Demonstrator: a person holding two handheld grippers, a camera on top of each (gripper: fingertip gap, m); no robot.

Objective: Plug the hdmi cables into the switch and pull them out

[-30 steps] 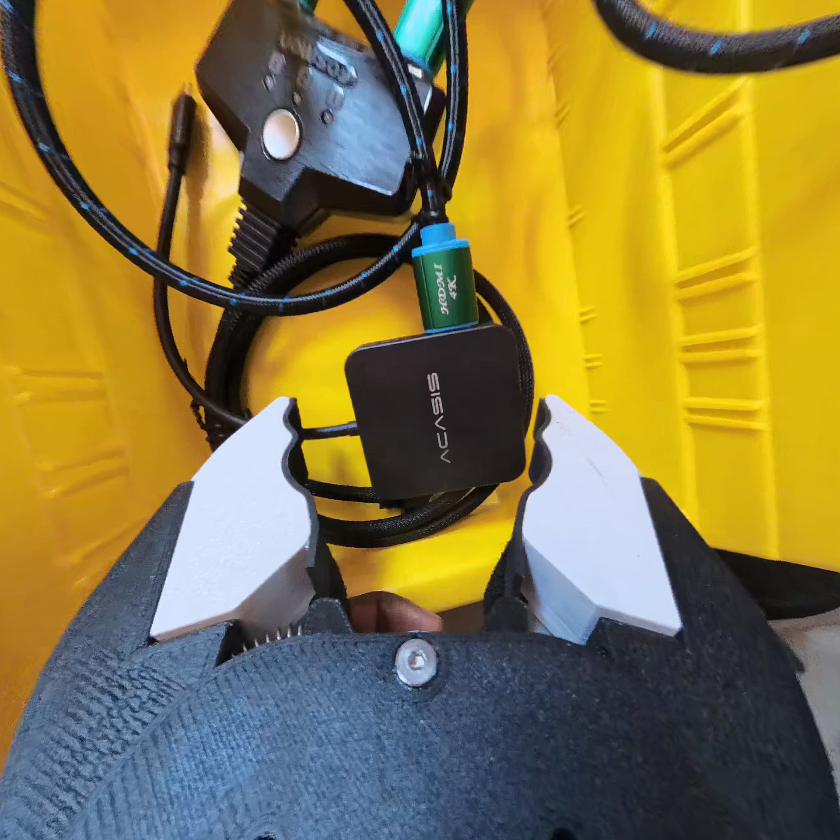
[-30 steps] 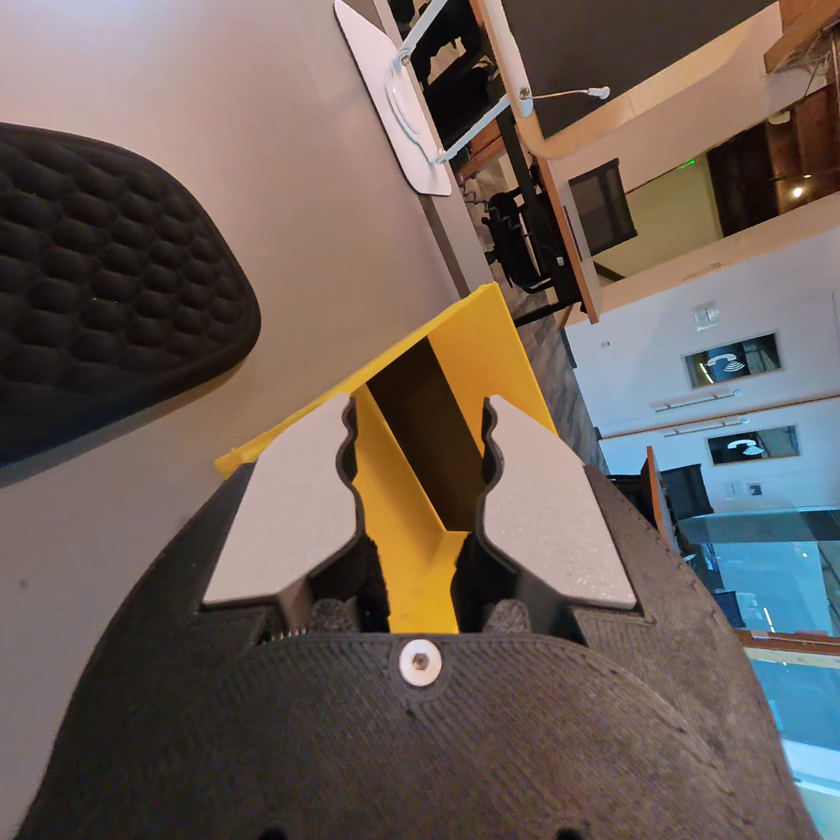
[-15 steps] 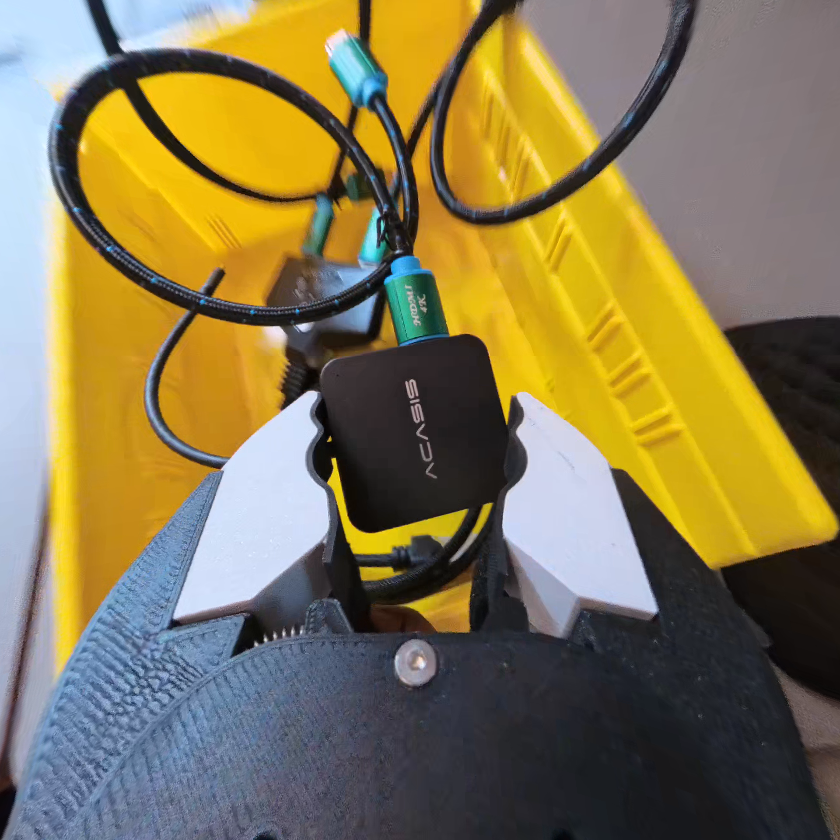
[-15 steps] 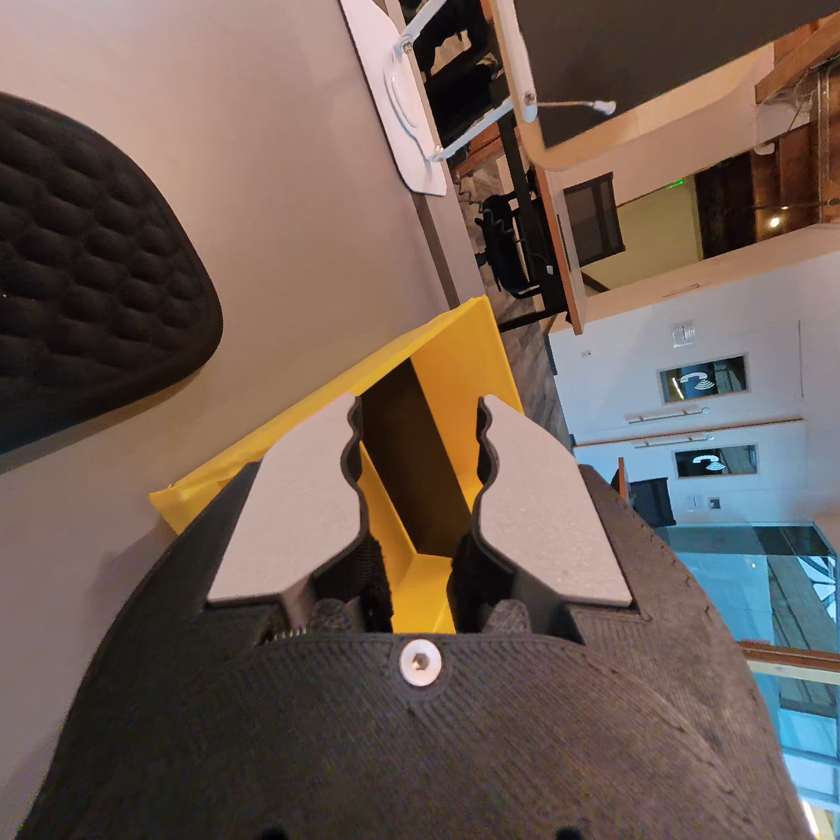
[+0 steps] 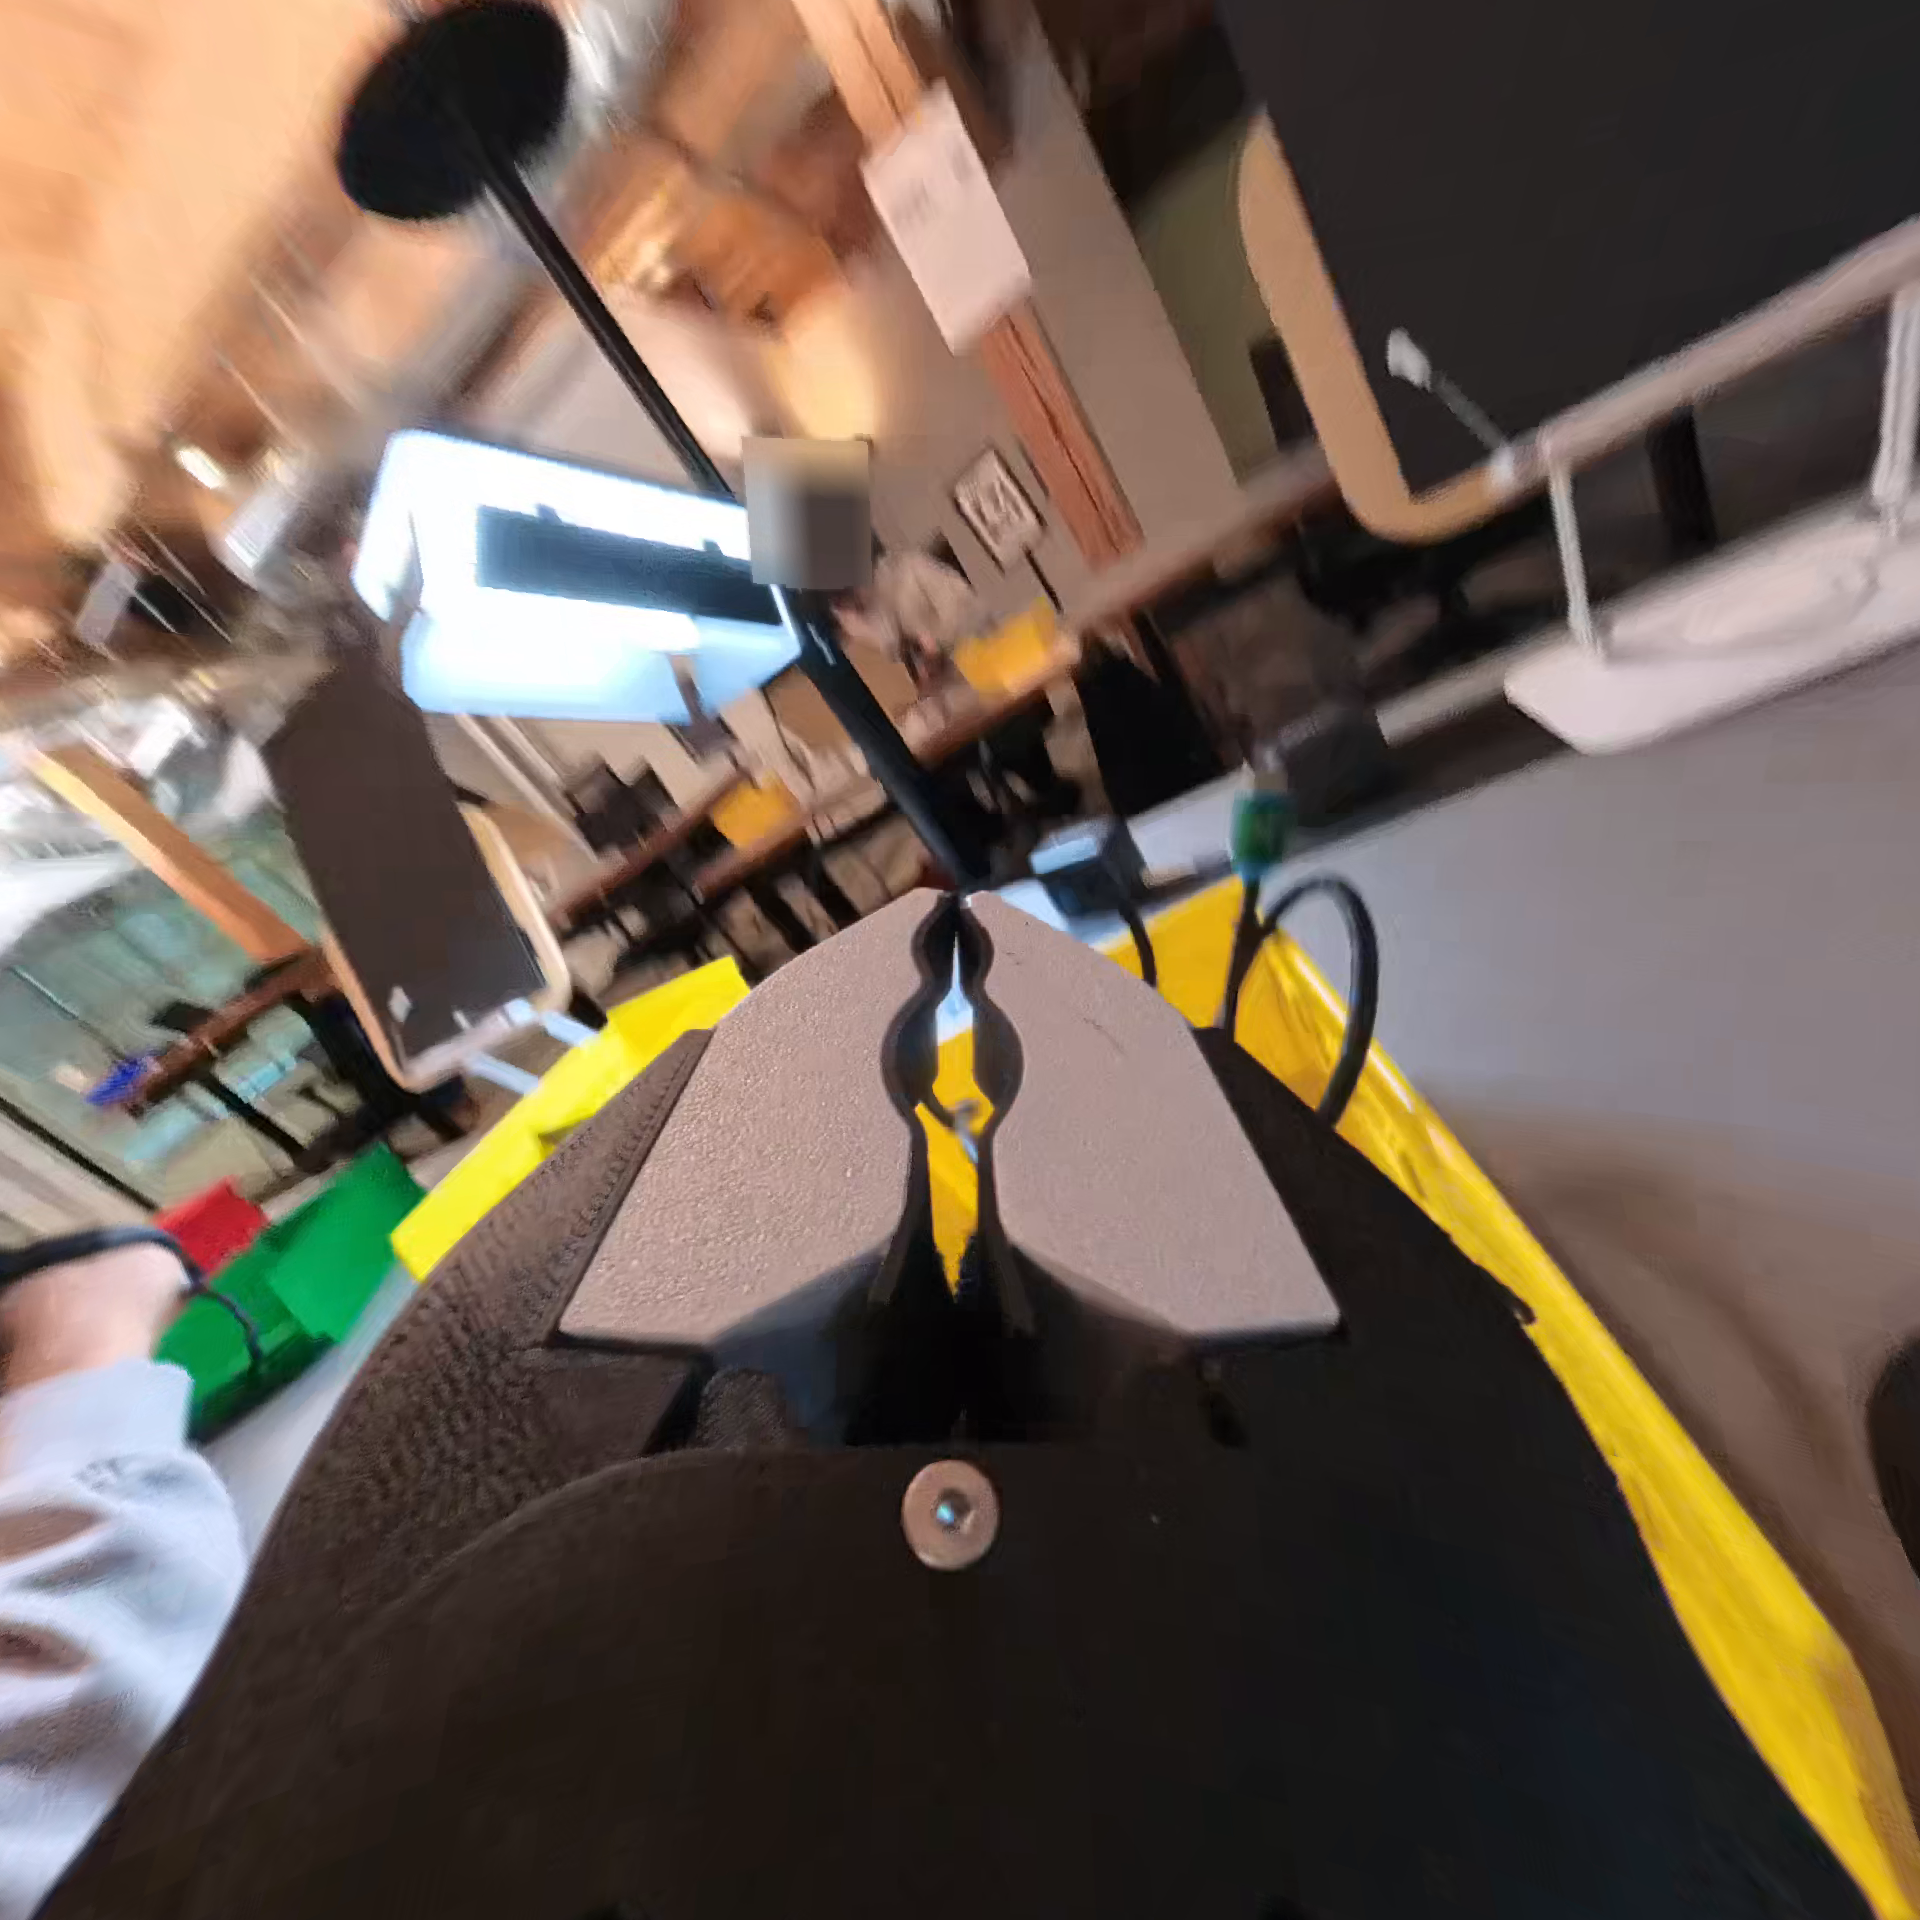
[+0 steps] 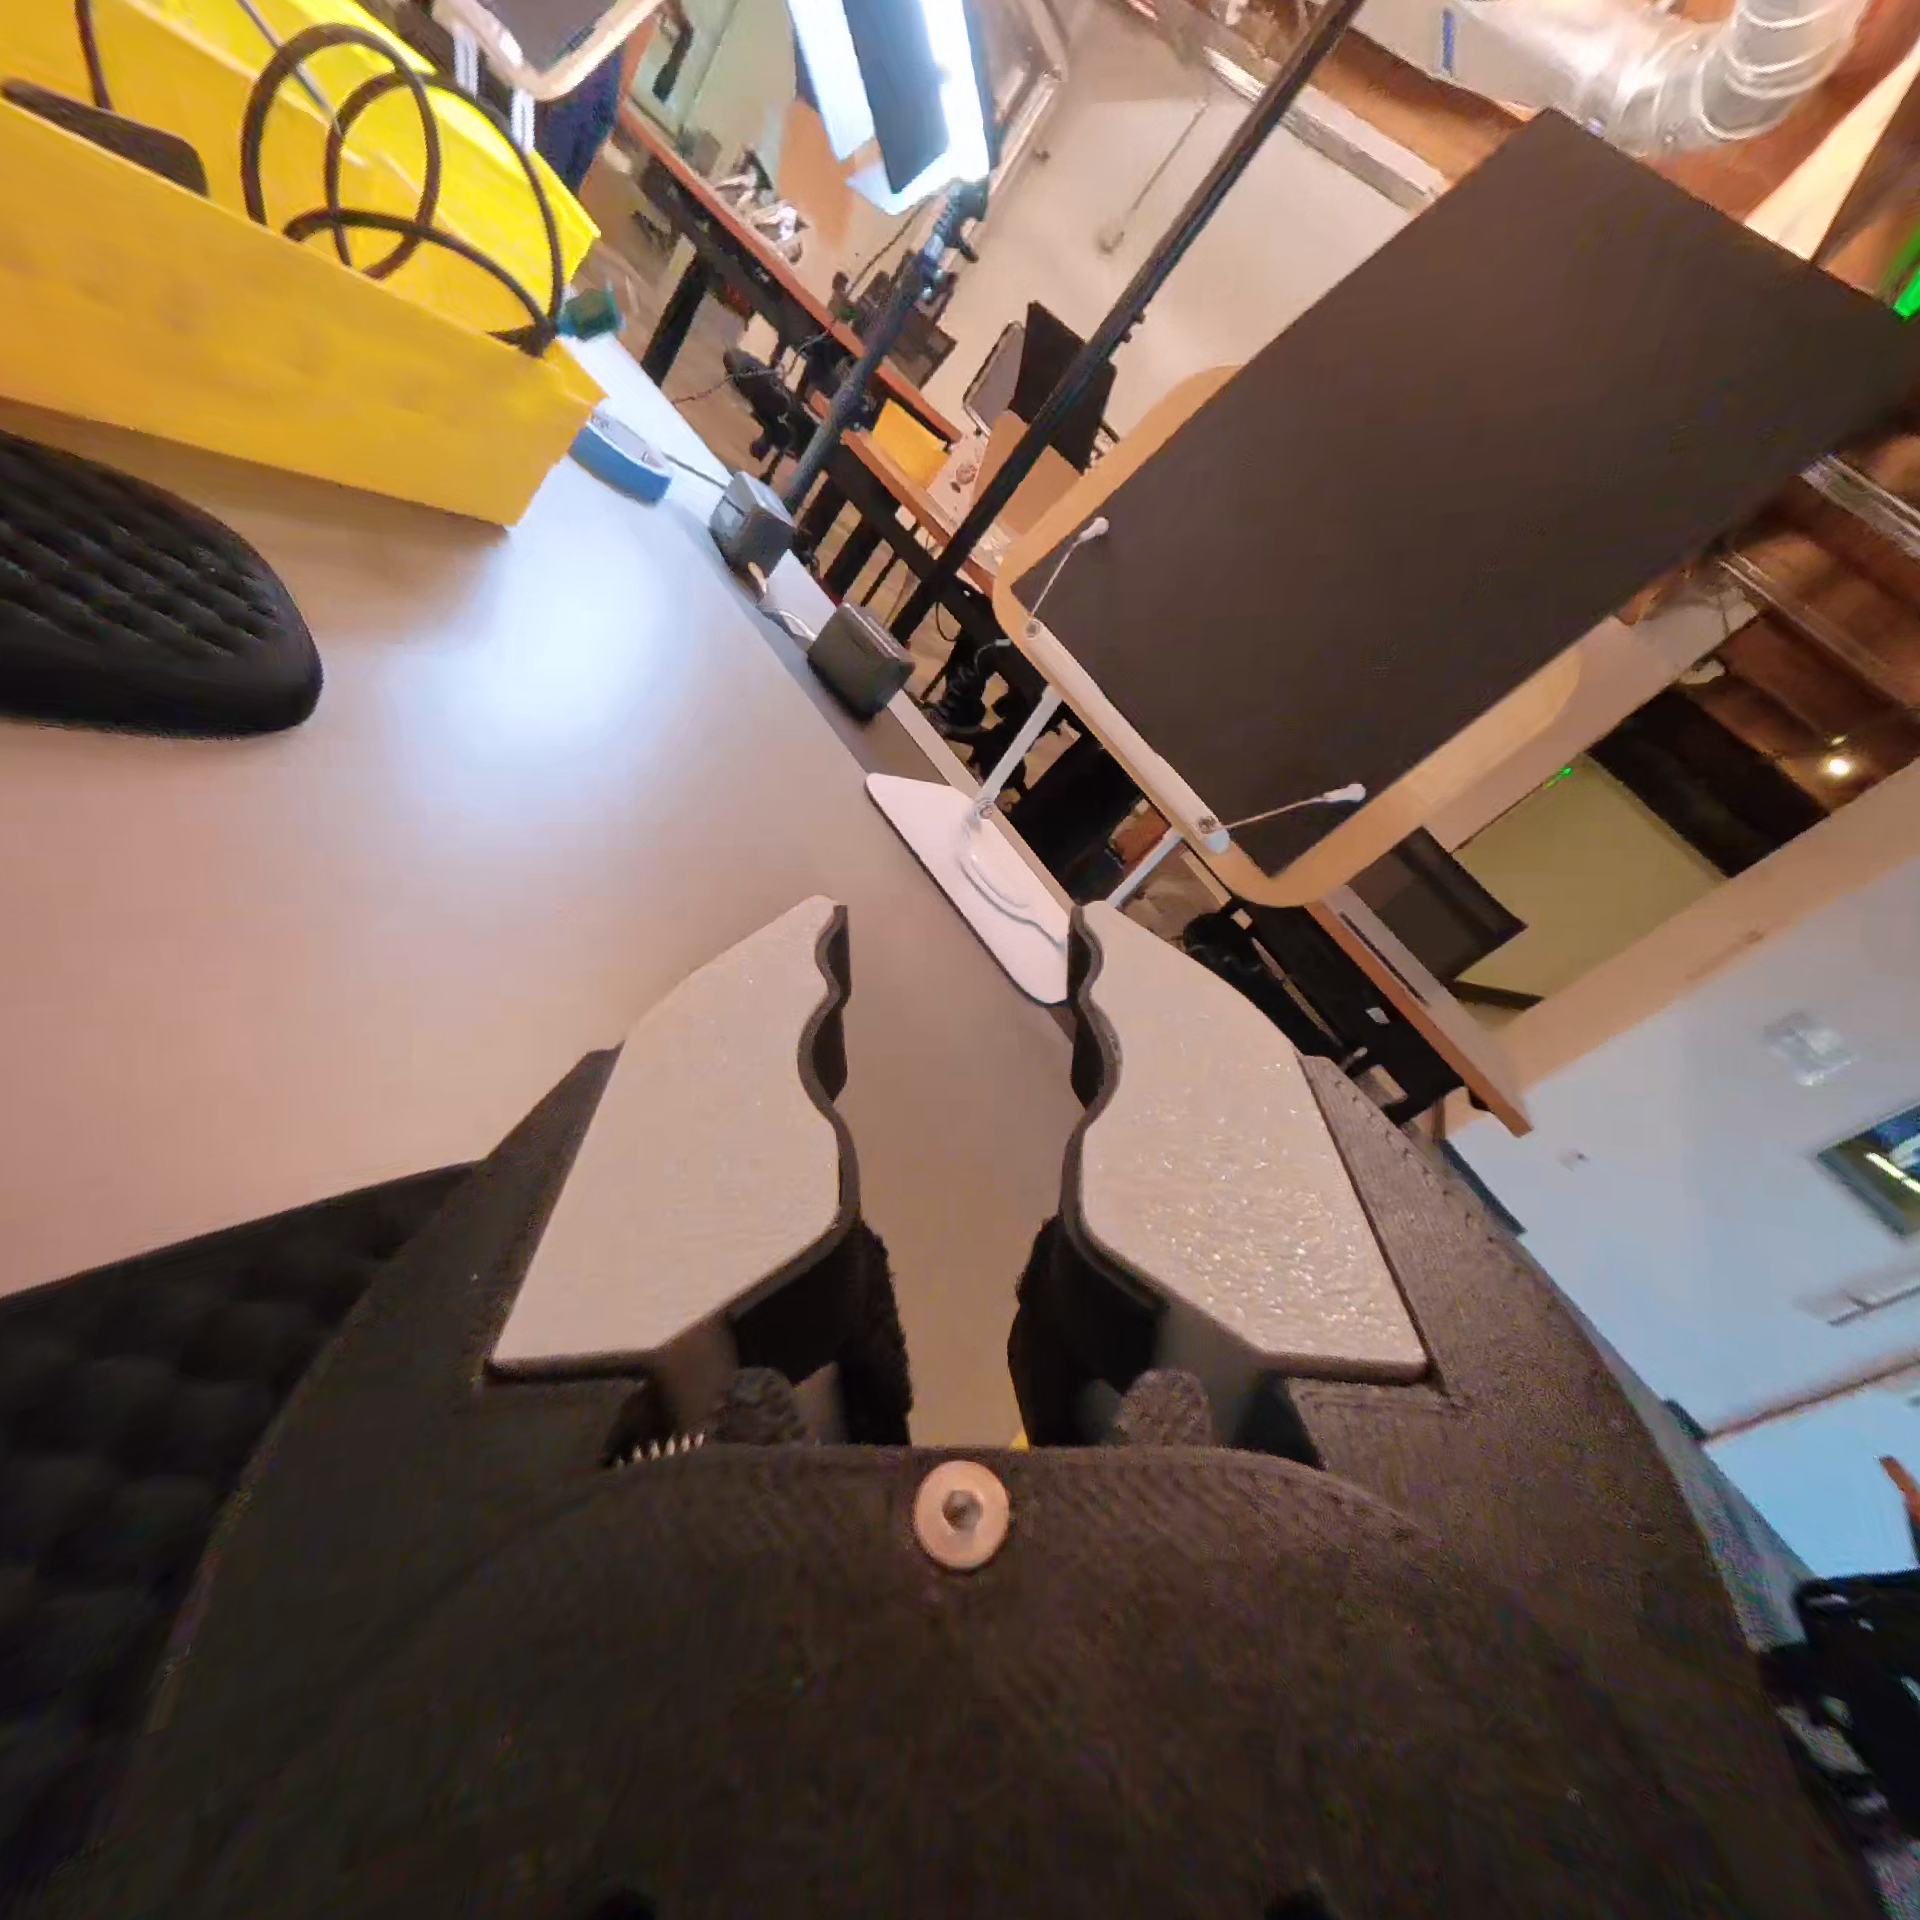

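Note:
My left gripper [image 5: 957, 914] is shut, its grey fingertips [image 5: 831, 1122] touching with nothing between them; it points up over the yellow bin [image 5: 1455, 1195]. Black braided HDMI cable loops [image 5: 1351, 997] rise from the bin, one ending in a green plug [image 5: 1259, 826]. The switch is not in view. My right gripper [image 6: 956, 935] is open and empty, low over the grey table [image 6: 468, 883]. In the right wrist view the yellow bin [image 6: 260, 343] stands at the far left with cable loops [image 6: 416, 197] and a green plug [image 6: 590, 312] sticking out.
A black honeycomb pad [image 6: 125, 603] lies on the table near the bin. A white stand base [image 6: 977, 883] with a dark panel [image 6: 1403, 520] stands ahead of my right gripper. Two grey boxes [image 6: 750, 520] sit along the far edge. A sleeve [image 5: 94, 1558] and green bins [image 5: 301, 1268] are at left. Spacing between my two grippers at the tips: around 45 cm.
Half a second ago my left fingers gripped the black switch box over the bin; now they are closed together without it and the view has swung upward. My right gripper turned away from the bin.

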